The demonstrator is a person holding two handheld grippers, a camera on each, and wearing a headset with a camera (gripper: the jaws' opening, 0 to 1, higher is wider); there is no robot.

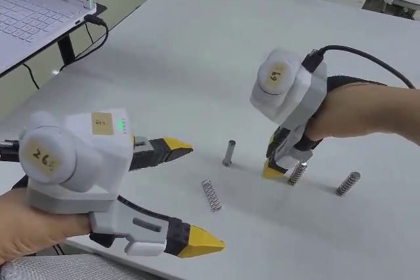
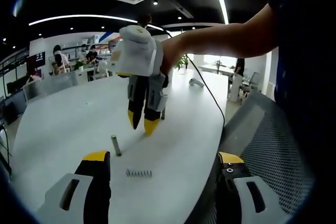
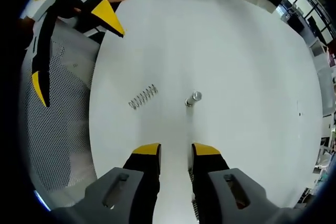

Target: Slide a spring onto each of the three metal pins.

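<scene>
Broadly, the white worktop carries every part loose. The left gripper hovers at its near edge, jaws wide and empty. The right gripper points down, jaws narrowly apart on nothing, just beside a tilted spring. A farther spring leans beyond it; I cannot tell whether pins sit inside these two. One bare pin stands upright, with a loose spring lying near it. The next move is probably to pinch that spring and align it over the pin's top.
</scene>
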